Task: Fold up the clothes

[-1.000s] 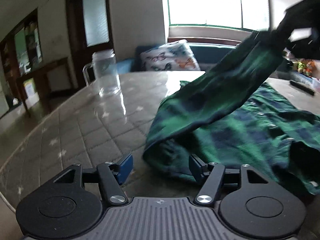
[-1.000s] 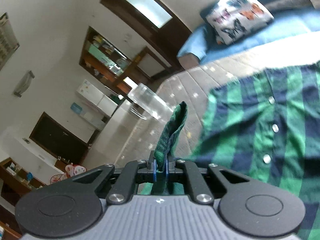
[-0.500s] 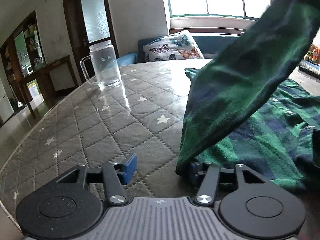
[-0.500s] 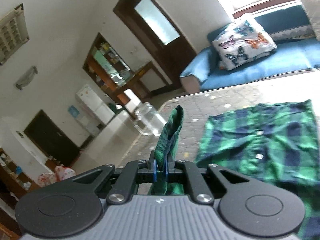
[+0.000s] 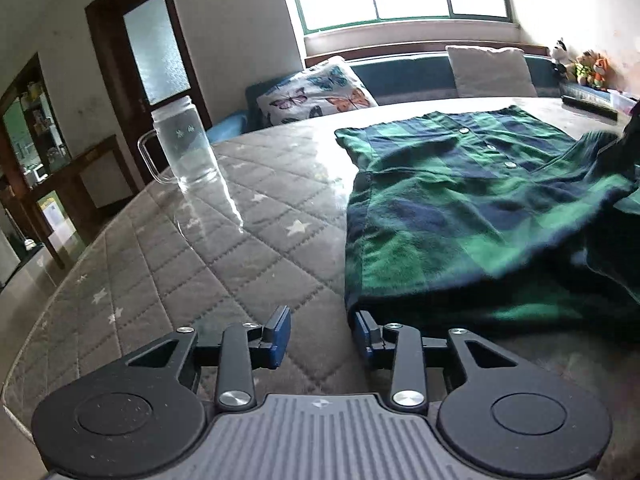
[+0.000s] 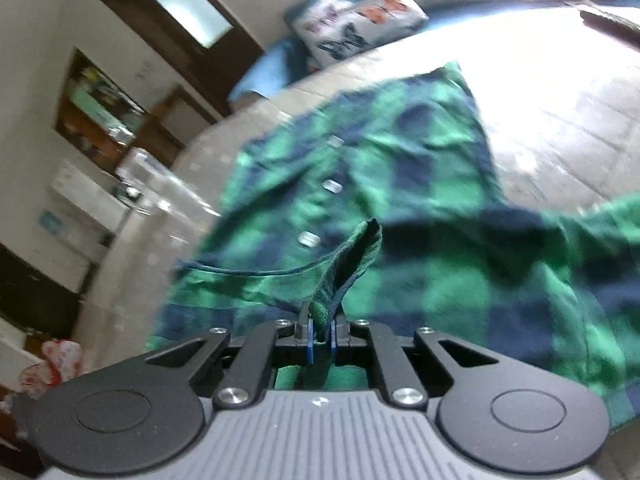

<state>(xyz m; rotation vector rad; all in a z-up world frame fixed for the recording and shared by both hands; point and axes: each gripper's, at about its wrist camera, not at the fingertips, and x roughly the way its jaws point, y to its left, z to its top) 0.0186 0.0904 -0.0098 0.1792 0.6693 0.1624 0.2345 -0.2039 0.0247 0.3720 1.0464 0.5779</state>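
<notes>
A green and navy plaid button shirt (image 5: 472, 208) lies on the quilted star-pattern table (image 5: 224, 256), its near side folded over the buttoned front. My left gripper (image 5: 320, 334) is open and empty, low over the table, its right finger beside the shirt's near left corner. In the right wrist view my right gripper (image 6: 320, 338) is shut on a fold of the shirt's edge (image 6: 352, 260) and holds it just above the rest of the shirt (image 6: 400, 184). That view is blurred.
A clear glass mug with a lid (image 5: 184, 144) stands on the table at the far left. A sofa with a butterfly cushion (image 5: 316, 94) and a beige cushion (image 5: 490, 70) runs behind the table. A dark flat object (image 5: 588, 106) lies at the far right edge.
My right gripper has brought the raised shirt part down and across, so it now lies over the shirt's front. My left gripper stays open by the near corner.
</notes>
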